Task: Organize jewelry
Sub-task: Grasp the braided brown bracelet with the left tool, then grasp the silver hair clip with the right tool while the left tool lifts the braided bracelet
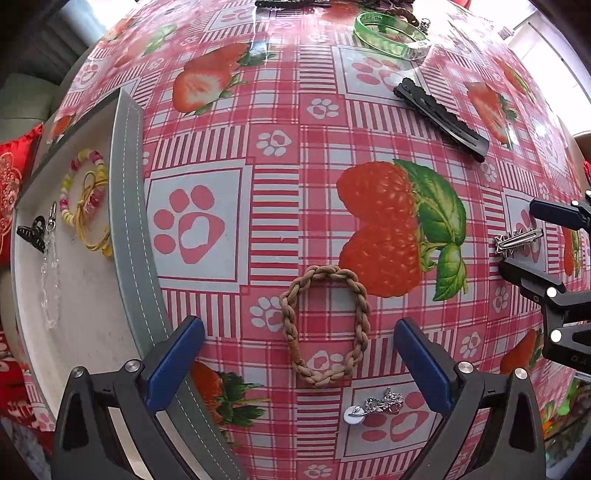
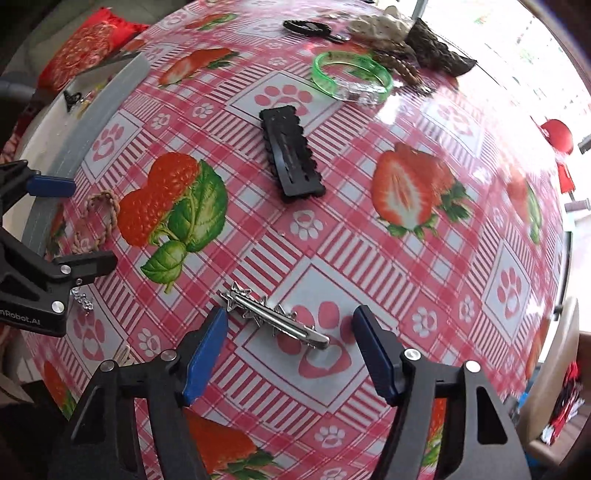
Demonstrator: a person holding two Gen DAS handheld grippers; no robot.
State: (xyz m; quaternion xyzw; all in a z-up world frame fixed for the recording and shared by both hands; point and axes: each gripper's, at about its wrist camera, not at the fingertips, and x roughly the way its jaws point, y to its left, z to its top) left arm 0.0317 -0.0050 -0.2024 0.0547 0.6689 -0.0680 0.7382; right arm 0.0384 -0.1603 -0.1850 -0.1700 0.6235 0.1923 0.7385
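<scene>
My left gripper [image 1: 299, 328] is open, jaws on either side of a tan braided hair tie [image 1: 325, 326] lying on the strawberry tablecloth. A small silver brooch [image 1: 380, 402] lies just below it. My right gripper [image 2: 290, 323] is open around a silver star hair clip [image 2: 275, 319], also seen in the left wrist view [image 1: 517, 240]. A grey-rimmed white tray [image 1: 129, 221] at the left holds a beaded bracelet [image 1: 79, 192], a yellow cord [image 1: 92, 221], a black claw clip [image 1: 33, 232] and a clear chain [image 1: 50, 291].
A black scalloped hair clip [image 2: 291, 158] lies mid-table. A green bangle [image 2: 351, 75] sits farther back beside brown braided pieces [image 2: 402, 68] and a dark item [image 2: 439, 50]. Another black clip [image 2: 306, 27] lies at the far edge. A red cushion [image 2: 88, 48] is beyond the tray.
</scene>
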